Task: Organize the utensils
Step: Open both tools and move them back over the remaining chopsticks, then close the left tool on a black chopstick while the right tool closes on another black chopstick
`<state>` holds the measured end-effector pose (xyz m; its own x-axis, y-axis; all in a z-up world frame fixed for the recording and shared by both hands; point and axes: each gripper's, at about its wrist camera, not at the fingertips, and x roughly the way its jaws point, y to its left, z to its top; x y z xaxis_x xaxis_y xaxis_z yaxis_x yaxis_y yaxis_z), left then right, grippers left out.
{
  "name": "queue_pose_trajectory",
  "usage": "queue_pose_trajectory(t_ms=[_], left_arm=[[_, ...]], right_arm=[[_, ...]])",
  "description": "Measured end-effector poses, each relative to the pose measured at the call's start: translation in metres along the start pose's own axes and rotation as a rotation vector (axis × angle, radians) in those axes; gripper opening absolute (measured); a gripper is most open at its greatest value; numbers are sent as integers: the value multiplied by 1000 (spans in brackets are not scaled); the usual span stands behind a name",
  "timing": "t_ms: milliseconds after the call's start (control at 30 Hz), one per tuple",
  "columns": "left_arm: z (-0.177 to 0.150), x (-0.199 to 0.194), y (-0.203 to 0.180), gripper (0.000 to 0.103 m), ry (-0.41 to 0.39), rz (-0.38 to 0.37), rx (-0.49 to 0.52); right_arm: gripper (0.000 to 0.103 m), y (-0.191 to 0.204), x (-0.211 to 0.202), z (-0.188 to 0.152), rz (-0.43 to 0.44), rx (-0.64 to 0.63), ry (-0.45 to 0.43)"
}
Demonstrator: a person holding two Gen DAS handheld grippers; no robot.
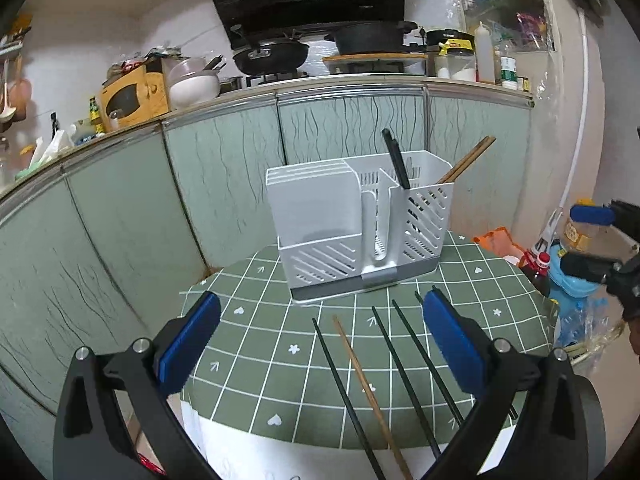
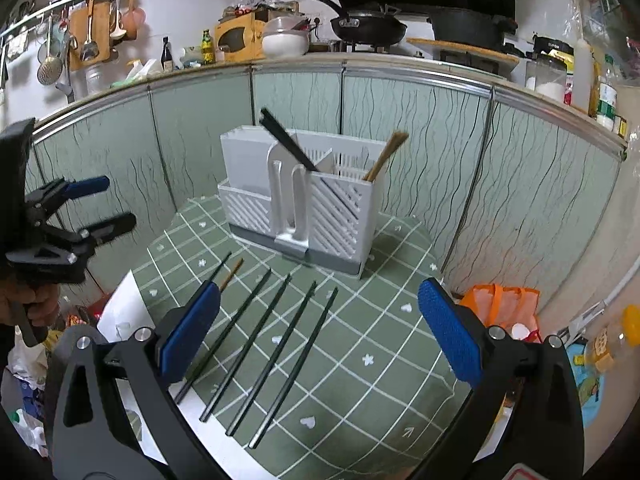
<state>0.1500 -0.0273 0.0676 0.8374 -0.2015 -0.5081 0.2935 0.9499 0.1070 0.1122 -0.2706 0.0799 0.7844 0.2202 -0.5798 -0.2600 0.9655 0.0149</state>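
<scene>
Both my claws, left [image 1: 320, 354] and right [image 2: 320, 334], gape empty; I'd pinch one black chopstick [image 2: 280, 354] mid-shaft, then stand it in the rack [image 2: 320, 200].

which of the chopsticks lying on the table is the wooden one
The brown wooden chopstick is the second from the left in the left wrist view, lying between black chopsticks. It is the only light brown stick on the green checked tablecloth; the others are black.

Two wrist views, both facing the cabinets.
Each looks forward and down across the table [image 1: 256, 364] from nearby; both share the white holder [image 2: 304, 208].
</scene>
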Motion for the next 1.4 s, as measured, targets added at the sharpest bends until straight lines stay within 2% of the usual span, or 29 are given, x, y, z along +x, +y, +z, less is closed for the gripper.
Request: queue_pose_trajectory(t_ms=[133, 667, 1067, 1133, 1200, 1267, 1400], left_arm=[[-12, 0, 4, 99, 12, 7, -21], [-81, 13, 6, 99, 86, 38, -75], [-122, 18, -8, 99, 94, 43, -82], [-126, 19, -11, 93, 94, 40, -81], [-130, 22, -13, 84, 109, 44, -76], [-135, 26, -15, 80, 127, 37, -82], [-143, 32, -18, 65, 157, 24, -90]], right_arm=[[95, 4, 6, -16, 20, -5, 28], [95, 15, 39, -78, -47, 25, 103], [95, 15, 54, -118, -64, 97, 146], [93, 18, 57, -123, -68, 100, 150], [88, 19, 59, -126, -71, 104, 154], [84, 21, 60, -128, -76, 105, 157], [71, 29, 62, -133, -74, 92, 160]])
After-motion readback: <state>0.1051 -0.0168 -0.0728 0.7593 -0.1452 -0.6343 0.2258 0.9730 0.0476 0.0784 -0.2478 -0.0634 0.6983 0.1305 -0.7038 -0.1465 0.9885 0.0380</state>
